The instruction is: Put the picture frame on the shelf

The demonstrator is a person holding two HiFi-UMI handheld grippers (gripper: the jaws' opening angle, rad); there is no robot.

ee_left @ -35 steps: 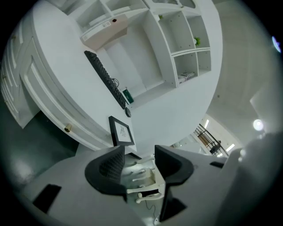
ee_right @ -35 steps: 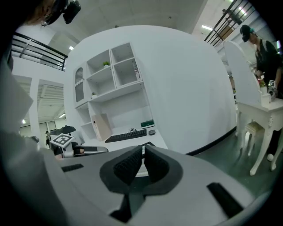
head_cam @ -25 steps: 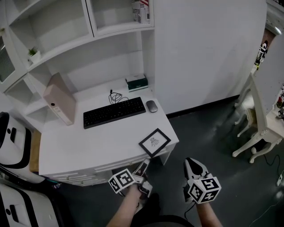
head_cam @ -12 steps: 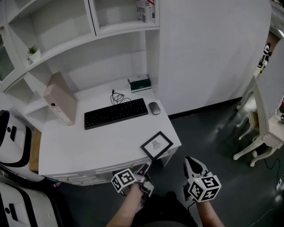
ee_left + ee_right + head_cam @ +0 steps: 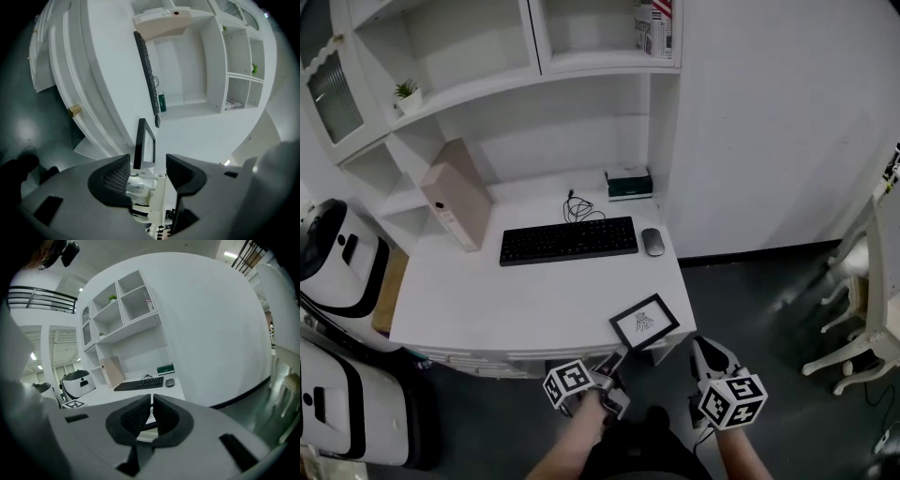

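left hand-held gripper (image 5: 613,359): jaws apart | right hand-held gripper (image 5: 705,347): jaws together

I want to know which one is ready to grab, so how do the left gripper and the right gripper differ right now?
The left gripper has its jaws apart; the right gripper has its jaws together. The left gripper points at the picture frame on the near corner of the desk; the right gripper sits off to the side of the desk, over the floor. Both hold nothing.

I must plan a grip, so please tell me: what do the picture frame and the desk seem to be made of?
Picture frame: black matt border, likely wood or plastic; pale centre looks like printed paper.
Desk: smooth white top, probably painted or laminated board; even colour, no grain.
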